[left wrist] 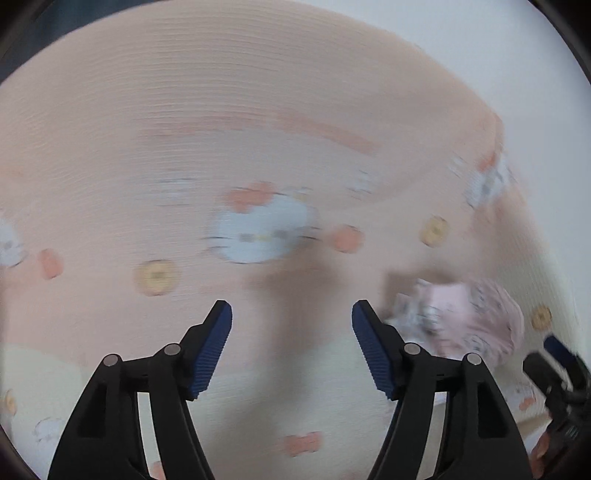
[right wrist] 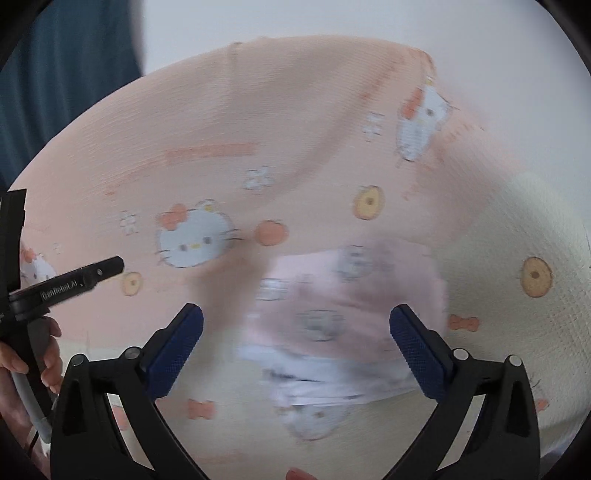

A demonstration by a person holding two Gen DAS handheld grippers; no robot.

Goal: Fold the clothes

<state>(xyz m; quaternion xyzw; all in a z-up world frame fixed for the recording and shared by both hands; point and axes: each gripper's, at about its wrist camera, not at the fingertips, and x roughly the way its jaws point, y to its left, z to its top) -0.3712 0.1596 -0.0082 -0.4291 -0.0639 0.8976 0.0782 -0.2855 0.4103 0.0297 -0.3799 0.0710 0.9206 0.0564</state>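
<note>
A small pink garment with grey cat prints (right wrist: 332, 325) lies bunched on a peach and cream cat-print cloth (right wrist: 221, 129). My right gripper (right wrist: 295, 332) is open just above and around it, touching nothing. In the left wrist view the garment (left wrist: 461, 317) lies to the right of my open, empty left gripper (left wrist: 291, 317), which hovers over the peach cloth (left wrist: 221, 110). The other gripper shows at the right edge (left wrist: 557, 369). The left gripper's side also shows in the right wrist view (right wrist: 74, 280). Both views are motion-blurred.
The printed cloth covers the whole work surface, with a cream band (right wrist: 517, 229) at the right. A white wall (right wrist: 332, 22) is behind, and a dark blue surface (right wrist: 66, 74) at the far left. A hand (right wrist: 22, 362) holds the left tool.
</note>
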